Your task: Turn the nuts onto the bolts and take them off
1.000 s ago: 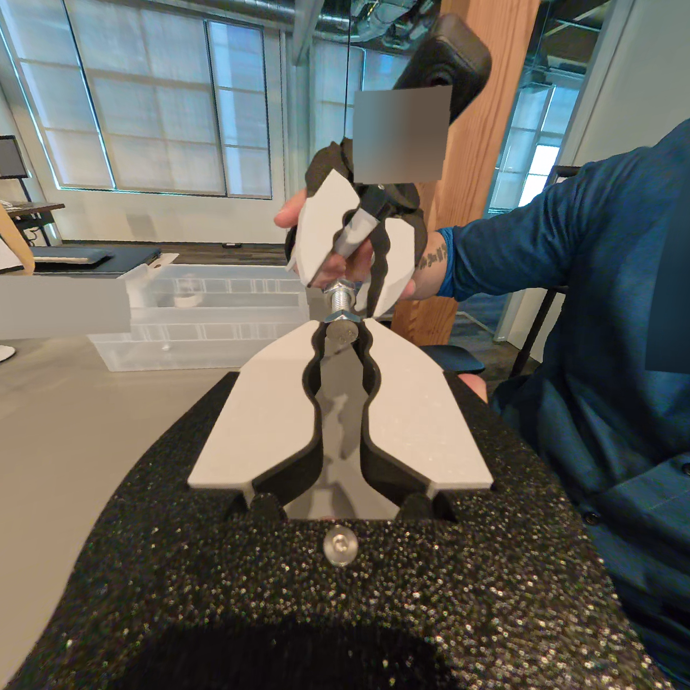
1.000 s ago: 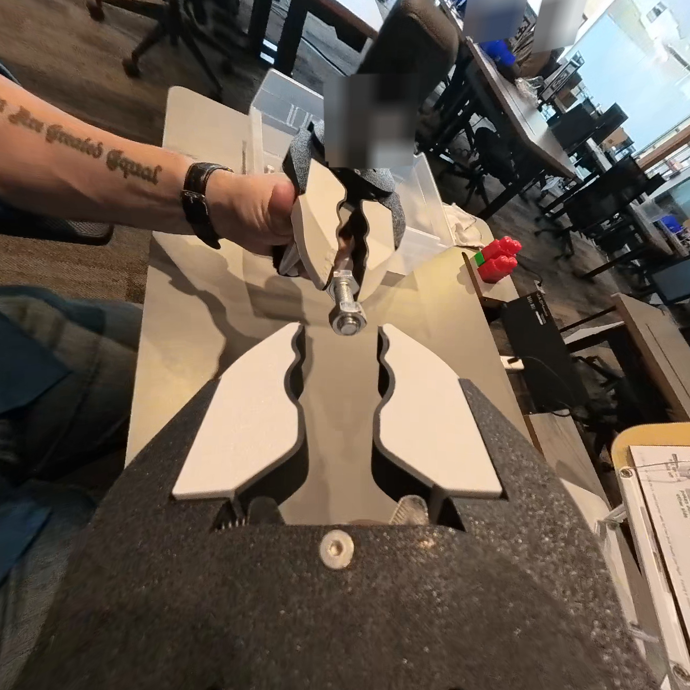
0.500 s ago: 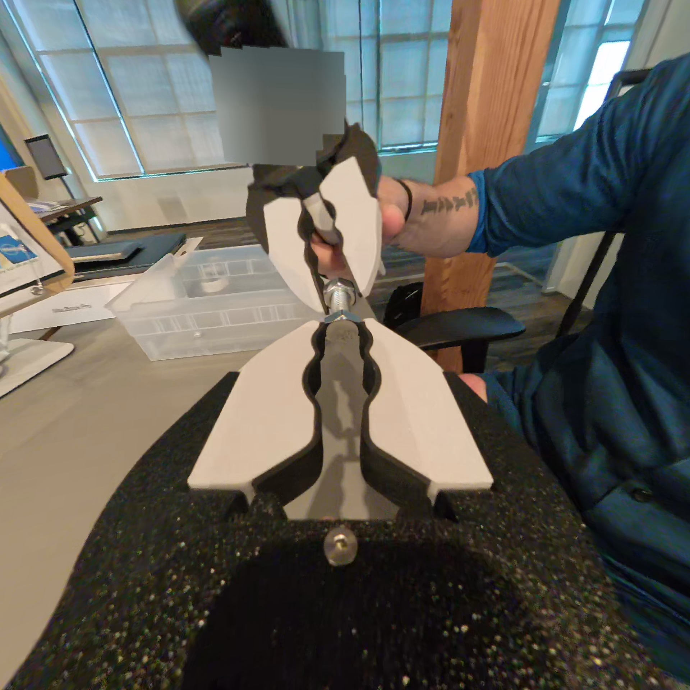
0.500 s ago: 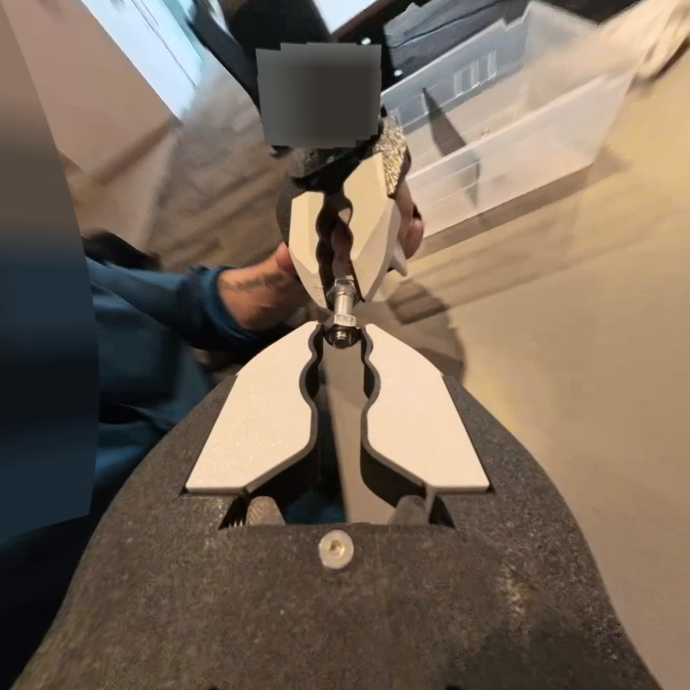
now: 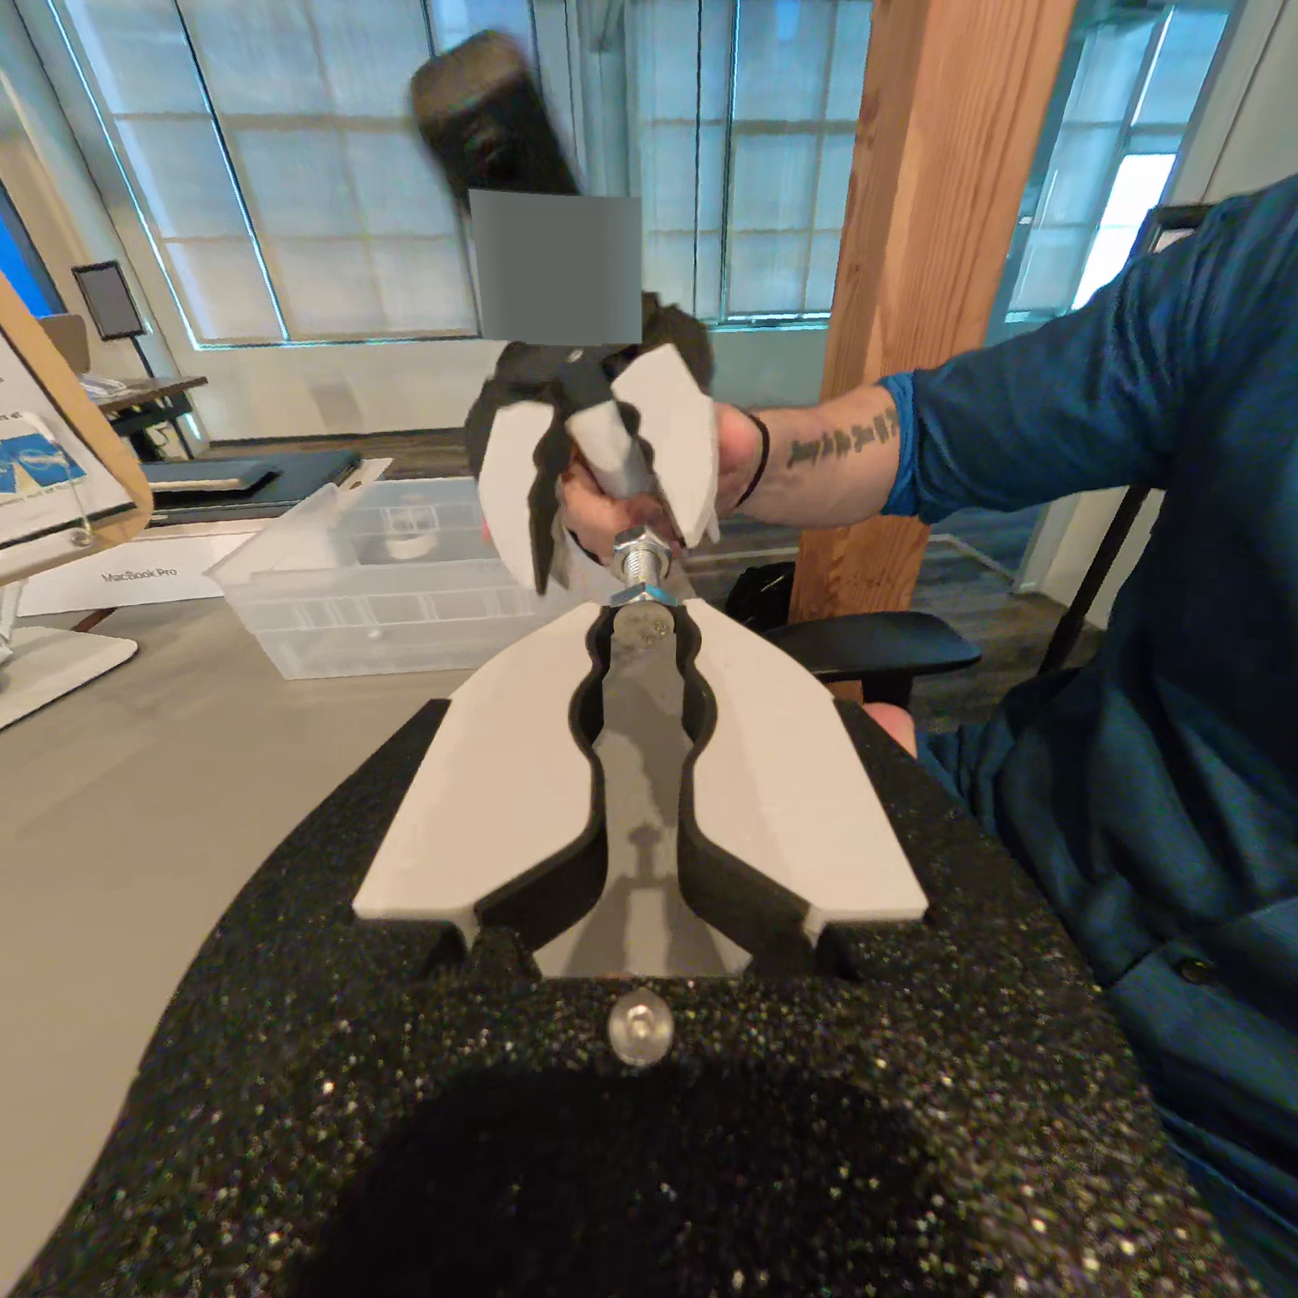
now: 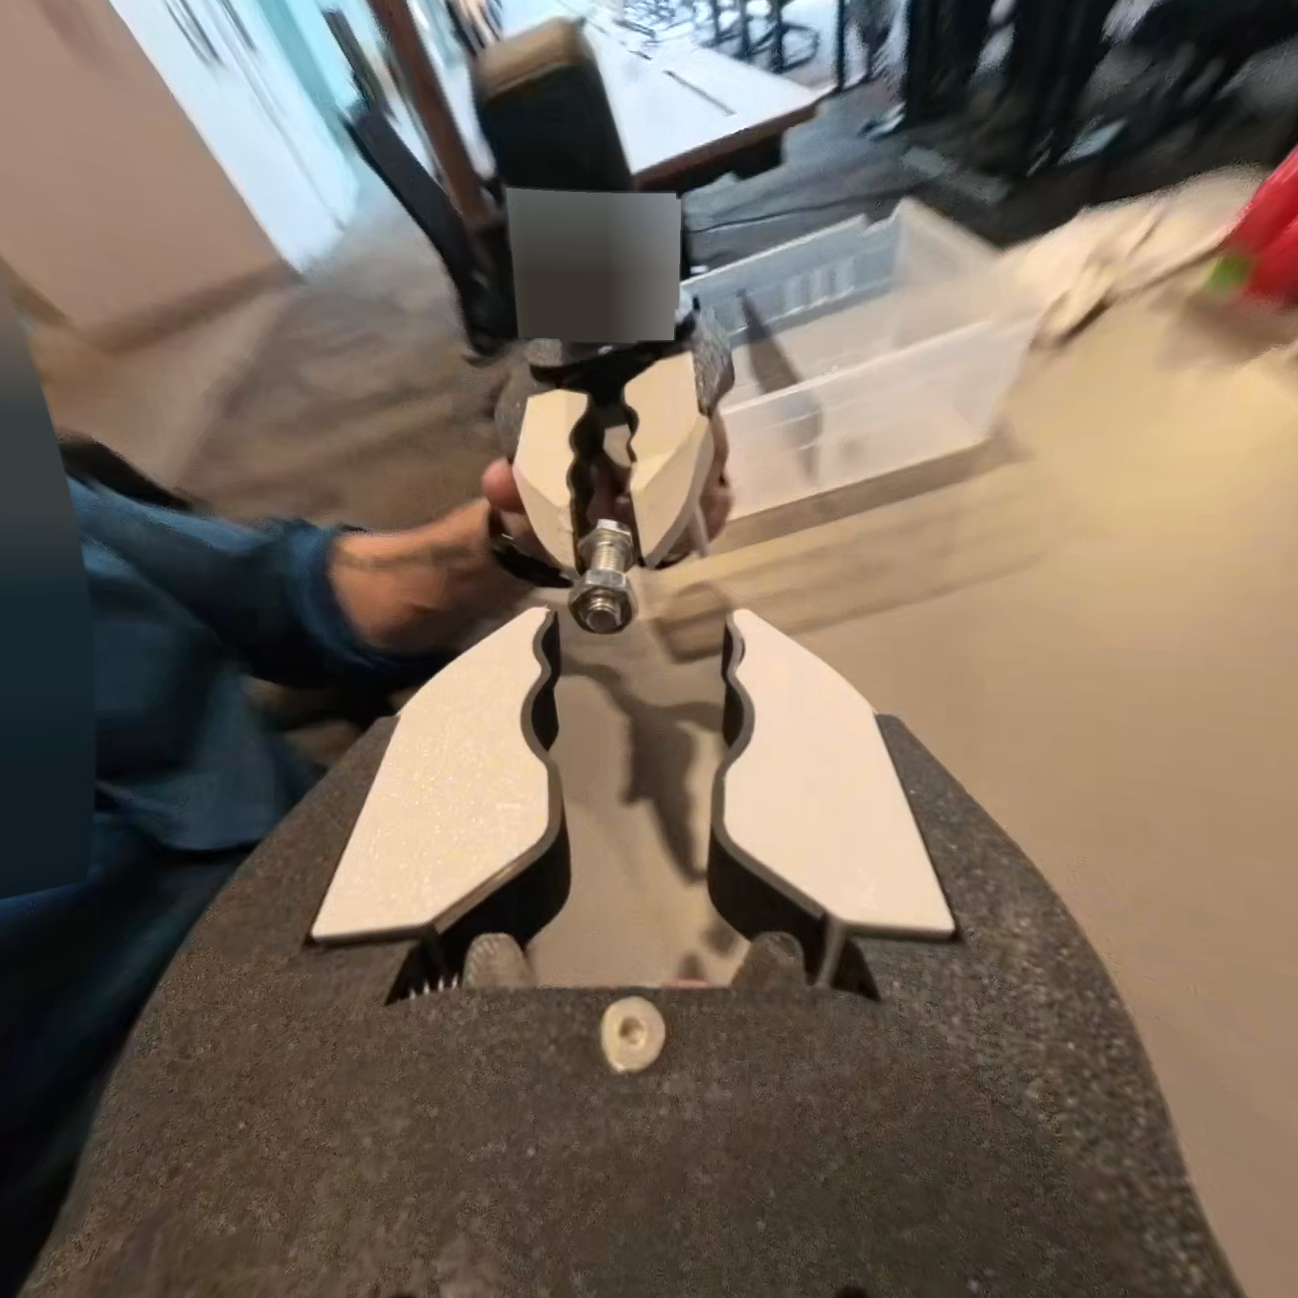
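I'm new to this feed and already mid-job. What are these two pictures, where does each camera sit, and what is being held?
A person holds a two-finger gripper in each hand, and each picture comes from a camera on one gripper, looking along its white fingers. In the left wrist view, the left gripper is shut on the head of a bolt. A nut sits on the thread. In the right wrist view, the right gripper is open, with the nut just ahead of its fingertips. A clear plastic compartment box lies on the table.
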The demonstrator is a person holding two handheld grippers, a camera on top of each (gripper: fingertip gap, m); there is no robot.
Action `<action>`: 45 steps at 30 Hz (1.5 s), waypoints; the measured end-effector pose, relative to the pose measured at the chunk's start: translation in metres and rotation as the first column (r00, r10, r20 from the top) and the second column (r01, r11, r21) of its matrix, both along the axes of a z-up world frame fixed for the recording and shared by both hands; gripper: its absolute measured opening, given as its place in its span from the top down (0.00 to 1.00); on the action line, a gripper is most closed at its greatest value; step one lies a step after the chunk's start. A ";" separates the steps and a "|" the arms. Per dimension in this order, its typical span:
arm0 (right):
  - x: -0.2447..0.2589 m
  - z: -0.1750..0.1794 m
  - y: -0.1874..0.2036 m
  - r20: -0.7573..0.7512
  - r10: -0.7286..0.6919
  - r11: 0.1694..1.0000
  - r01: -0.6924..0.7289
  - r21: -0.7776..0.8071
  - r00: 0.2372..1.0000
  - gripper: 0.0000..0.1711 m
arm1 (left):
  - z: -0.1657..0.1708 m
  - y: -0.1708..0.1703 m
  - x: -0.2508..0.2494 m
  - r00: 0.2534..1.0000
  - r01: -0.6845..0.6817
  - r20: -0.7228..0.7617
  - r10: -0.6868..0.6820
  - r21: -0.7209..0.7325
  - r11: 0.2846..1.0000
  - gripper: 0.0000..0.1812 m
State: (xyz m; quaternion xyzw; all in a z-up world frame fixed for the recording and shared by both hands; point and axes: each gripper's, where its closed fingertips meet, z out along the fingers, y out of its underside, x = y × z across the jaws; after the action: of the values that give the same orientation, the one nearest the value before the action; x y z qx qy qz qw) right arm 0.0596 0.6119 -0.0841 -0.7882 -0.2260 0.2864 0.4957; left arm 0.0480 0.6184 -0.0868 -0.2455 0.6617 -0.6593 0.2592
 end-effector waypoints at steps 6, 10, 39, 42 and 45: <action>-0.006 0.007 0.000 0.550 -0.169 0.926 -0.059 0.372 0.818 0.78 | 0.001 0.003 -0.001 0.997 0.067 -0.030 -0.072 -0.120 0.991 0.91; -0.013 0.000 0.001 0.634 -0.169 0.916 -0.118 0.385 0.754 0.82 | 0.001 0.002 -0.002 0.996 0.083 -0.034 -0.088 -0.126 0.989 0.91; 0.001 0.003 0.002 0.052 -0.010 0.998 0.007 0.057 0.999 0.76 | -0.001 0.002 0.003 1.000 0.001 -0.018 -0.002 -0.042 0.999 0.91; -0.001 0.006 0.002 0.381 -0.097 0.966 -0.005 0.260 0.919 0.79 | 0.000 0.005 0.003 0.999 0.020 -0.028 -0.022 -0.086 0.996 0.91; -0.006 -0.001 0.003 0.564 -0.131 0.944 -0.071 0.322 0.815 0.84 | 0.001 0.004 0.001 0.999 0.039 -0.030 -0.043 -0.107 0.993 0.91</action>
State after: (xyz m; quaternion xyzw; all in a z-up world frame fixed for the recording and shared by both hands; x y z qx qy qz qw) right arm 0.0533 0.6151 -0.0848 -0.7472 -0.3975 -0.0161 0.5324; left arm 0.0486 0.6223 -0.0863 -0.2559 0.6345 -0.6949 0.2216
